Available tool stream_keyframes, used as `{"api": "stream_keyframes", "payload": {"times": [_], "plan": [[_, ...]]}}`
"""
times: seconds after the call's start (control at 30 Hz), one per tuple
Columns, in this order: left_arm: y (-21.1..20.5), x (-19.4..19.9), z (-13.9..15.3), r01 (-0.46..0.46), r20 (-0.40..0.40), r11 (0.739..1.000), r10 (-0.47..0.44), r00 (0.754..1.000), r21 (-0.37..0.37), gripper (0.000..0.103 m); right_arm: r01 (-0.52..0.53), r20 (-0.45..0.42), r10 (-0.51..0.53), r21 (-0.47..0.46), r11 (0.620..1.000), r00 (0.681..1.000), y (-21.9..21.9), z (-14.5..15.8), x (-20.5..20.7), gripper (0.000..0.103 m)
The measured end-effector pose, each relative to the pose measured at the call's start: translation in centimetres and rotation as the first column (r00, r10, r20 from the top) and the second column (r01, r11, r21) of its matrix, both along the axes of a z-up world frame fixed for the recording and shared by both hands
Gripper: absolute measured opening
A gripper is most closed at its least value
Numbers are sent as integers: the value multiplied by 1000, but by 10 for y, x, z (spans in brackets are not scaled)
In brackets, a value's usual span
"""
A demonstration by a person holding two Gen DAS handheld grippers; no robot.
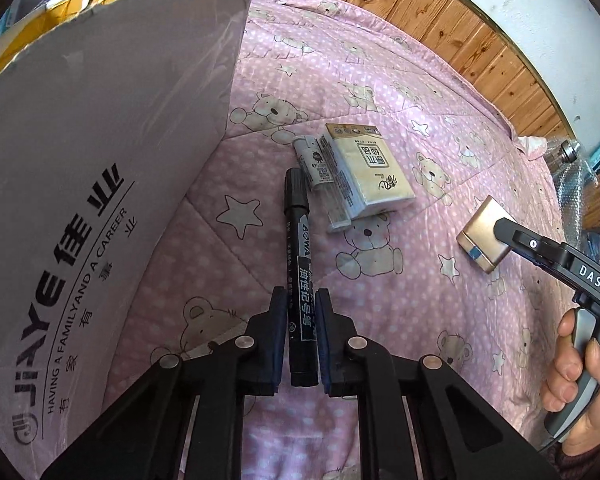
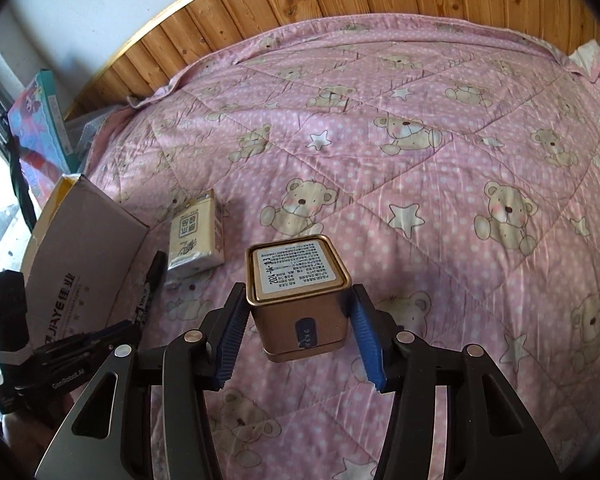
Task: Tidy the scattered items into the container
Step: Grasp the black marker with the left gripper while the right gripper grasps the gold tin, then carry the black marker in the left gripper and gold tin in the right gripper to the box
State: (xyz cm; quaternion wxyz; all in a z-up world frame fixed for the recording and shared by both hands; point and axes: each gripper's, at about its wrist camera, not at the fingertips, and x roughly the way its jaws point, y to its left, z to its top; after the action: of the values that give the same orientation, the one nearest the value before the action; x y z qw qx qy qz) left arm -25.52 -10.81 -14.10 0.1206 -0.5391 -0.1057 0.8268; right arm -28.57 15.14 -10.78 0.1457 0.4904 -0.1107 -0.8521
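I am gripping the black marker tight in the left gripper, just beside the cardboard box. My right gripper is clamping the gold tin, lifted above the pink quilt. Tissue pack is lying on the quilt.

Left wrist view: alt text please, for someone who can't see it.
The left gripper clamps a black marker over a pink bear-print quilt, beside a grey cardboard box. Ahead lie a tissue pack and a small white tube; the right gripper grips a gold tin.
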Motion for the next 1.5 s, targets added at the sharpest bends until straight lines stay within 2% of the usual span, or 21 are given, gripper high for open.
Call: {"api": "stream_keyframes", "payload": {"times": [0.13,0.2,0.27,0.3,0.37,0.4,0.47,0.8,1.23,1.37,1.5], "plan": [[5,7,1,11,-2,998,-11,1000,-54,16,-6,11,6,2,1000,1000,-3,-1,19,54],[7,4,-4,7,4,995,-6,1000,-103,35,-11,17,11,20,1000,1000,-6,-6,20,55],[9,0,-6,-1,-13,996,0,1000,-92,43,-16,16,15,20,1000,1000,-7,-10,18,55],[11,-2,-6,0,-24,996,-2,1000,-91,43,-9,10,9,25,1000,1000,-7,-11,16,55],[16,-8,-7,13,-35,995,-16,999,-94,39,-6,-5,6,41,999,1000,-9,-14,12,54],[18,-10,-7,14,-45,995,-19,999,-103,24,-8,-2,8,36,999,1000,-9,-15,11,53],[18,-13,-7,8,-55,991,-15,998,-135,14,-10,0,10,22,1000,1000,-8,-16,12,52],[7,19,16,9,-58,997,-14,998,-79,14,5,2,-5,-10,1000,1000,-6,-3,51,51],[12,84,66,51,-128,993,-64,990,-104,14,-19,-3,19,-36,999,1000,-30,17,123,51],[-8,110,73,61,-158,993,-76,985,-101,14,-30,-8,29,-42,999,1000,-37,23,141,51],[-3,123,88,69,-186,993,-87,979,-98,14,-38,-15,37,-44,998,999,-44,28,157,51]]}}
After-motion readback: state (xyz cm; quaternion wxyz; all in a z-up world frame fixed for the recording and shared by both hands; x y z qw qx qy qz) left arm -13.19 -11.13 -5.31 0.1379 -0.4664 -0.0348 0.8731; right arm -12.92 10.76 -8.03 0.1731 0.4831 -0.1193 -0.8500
